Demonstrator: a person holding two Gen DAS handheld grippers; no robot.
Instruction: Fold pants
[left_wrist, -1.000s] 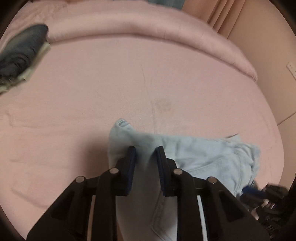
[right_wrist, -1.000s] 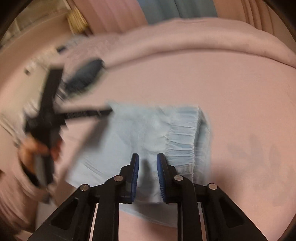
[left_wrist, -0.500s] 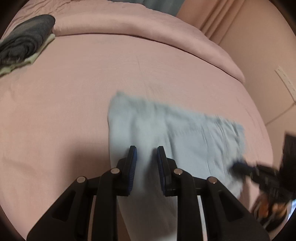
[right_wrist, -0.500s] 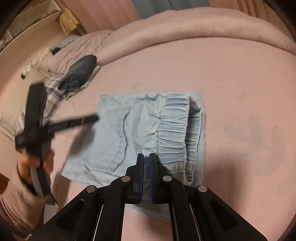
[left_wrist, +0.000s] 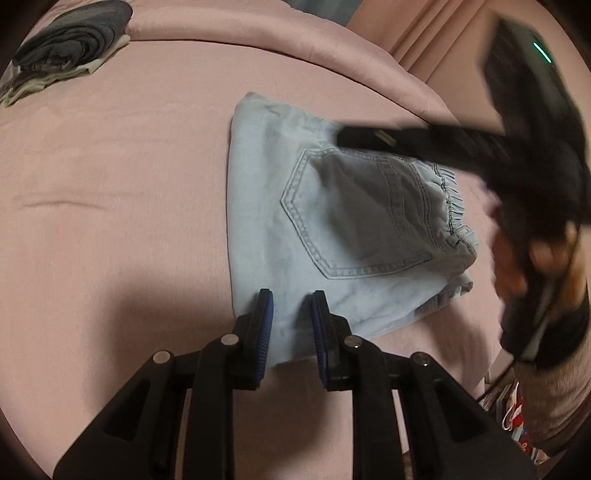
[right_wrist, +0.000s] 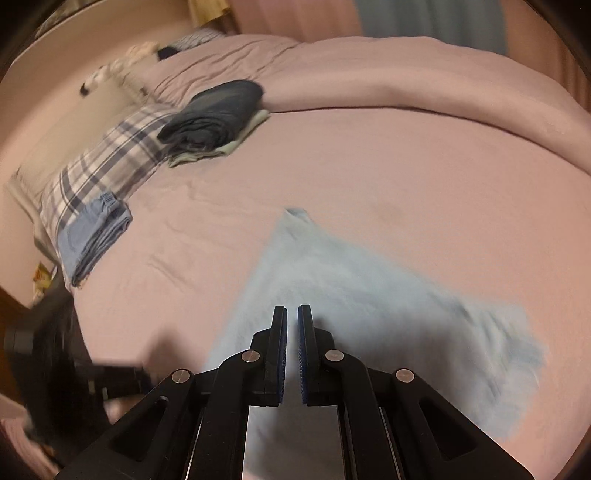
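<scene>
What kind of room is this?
Most likely a bedroom. A big bed with a pink sheet fills the view, a plaid pillow lies at one end, and folded clothes and light-blue pants rest on it.

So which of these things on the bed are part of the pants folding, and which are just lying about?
Part of the job:
- folded light blue jeans
- left gripper
- right gripper

Just lying about:
- dark folded clothes stack
- plaid pillow
- blue folded garment
- pink duvet
</scene>
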